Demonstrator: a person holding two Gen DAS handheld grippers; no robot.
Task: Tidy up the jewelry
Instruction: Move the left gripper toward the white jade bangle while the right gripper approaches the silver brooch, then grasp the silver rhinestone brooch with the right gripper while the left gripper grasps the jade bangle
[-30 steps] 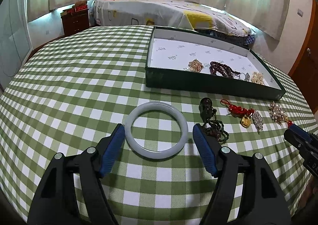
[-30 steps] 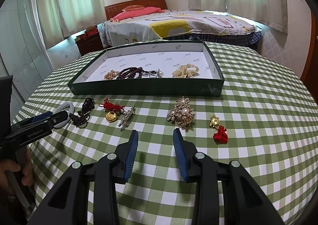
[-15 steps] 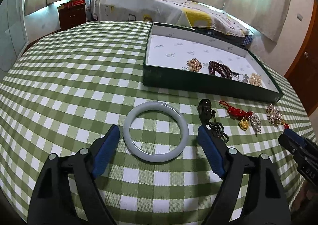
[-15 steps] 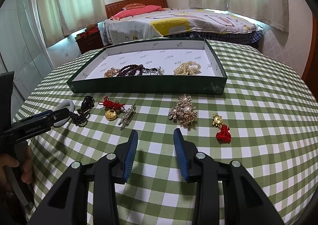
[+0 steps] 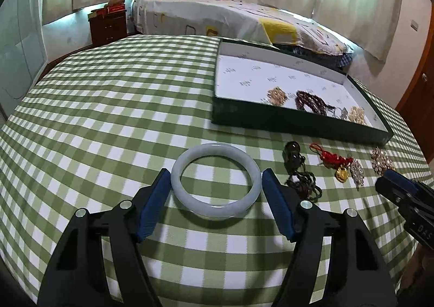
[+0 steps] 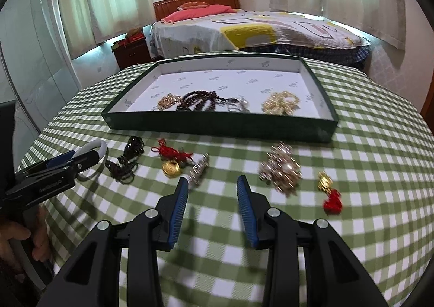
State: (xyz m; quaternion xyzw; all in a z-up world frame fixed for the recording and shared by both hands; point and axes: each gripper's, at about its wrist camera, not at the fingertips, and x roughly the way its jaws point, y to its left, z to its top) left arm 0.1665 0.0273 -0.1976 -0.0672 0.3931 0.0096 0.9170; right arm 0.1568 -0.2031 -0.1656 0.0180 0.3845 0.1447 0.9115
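While we look along both grippers, the scene reads as follows.
Left gripper: we see its blue pads on either side of the pale bangle, the jaws closing; the pads sit just beside the ring's outer edge and we cannot tell if they touch it.
Bangle: flat on the green checked tablecloth, between the left fingers.
Right of the left gripper: a dark pendant on a cord, then a red knot with a gold charm.
Right gripper: jaws narrowly apart with only cloth between them, hovering over the table.
Just ahead of its left finger: a small silver brooch.
Ahead and right of it: a gold and pearl brooch, then a gold charm with a red knot.
Beyond both grippers: a green tray with a white lining, holding dark beads and pearl pieces.
Left edge of the right view: a hand holding the left gripper.
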